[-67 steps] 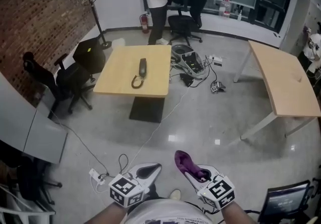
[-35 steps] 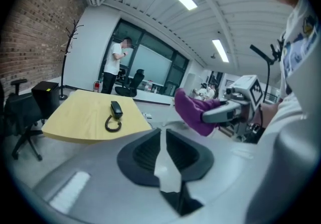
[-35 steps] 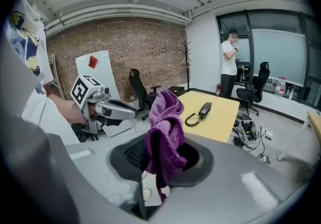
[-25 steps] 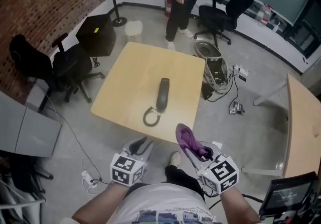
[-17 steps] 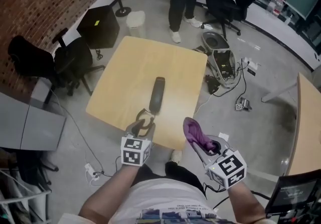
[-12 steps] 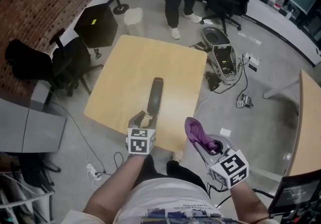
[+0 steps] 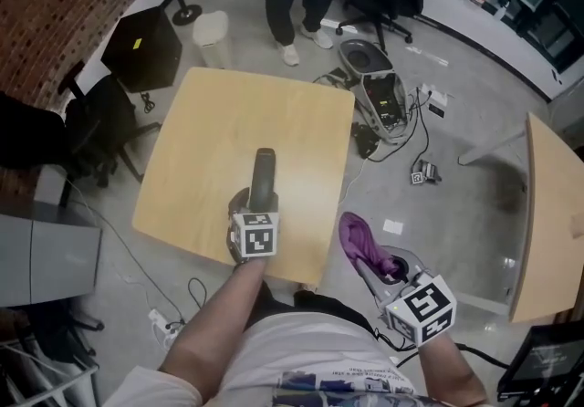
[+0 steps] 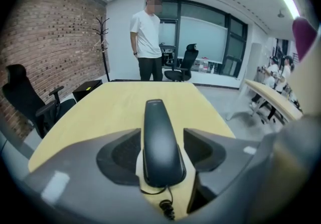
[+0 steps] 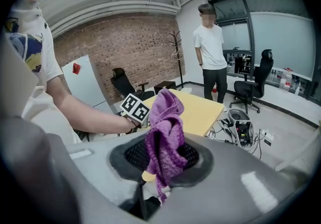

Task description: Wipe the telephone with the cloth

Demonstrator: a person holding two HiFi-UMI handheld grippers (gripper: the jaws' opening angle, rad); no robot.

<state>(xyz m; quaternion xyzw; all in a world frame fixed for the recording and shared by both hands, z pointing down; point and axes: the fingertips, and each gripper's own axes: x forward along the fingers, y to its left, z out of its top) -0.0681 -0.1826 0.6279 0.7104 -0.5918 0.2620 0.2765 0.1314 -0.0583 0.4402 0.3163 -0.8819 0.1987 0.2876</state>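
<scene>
**Telephone point(image 8: 158, 117) lay between open left fingers, cloth ready in the right**

The left gripper point(image 8: 161, 153) had just been opening its fingers point(image 8: 120, 156), and they stood apart on either side of the handset's near end. The right-hand pad was clear of it. The left-hand pad sat so close that a light touch could not be ruled out. The handset lay flat along the middle of the wooden bench point(image 7: 210, 140), its cord point(image 8: 168, 208) trailing under the gripper.

The right gripper point(image 9: 164, 157) was clamped on the purple cloth point(image 9: 165, 132), which stood up limp from its fingers, off the bench's near edge and well apart from the handset.

Judged by its look, the handset is a stiff, smooth, fairly light shell and would likely skate on the bench under a wipe. The narrow sides near the cord end seem the best hold, which leaves the top free for the soft knitted cloth.
</scene>
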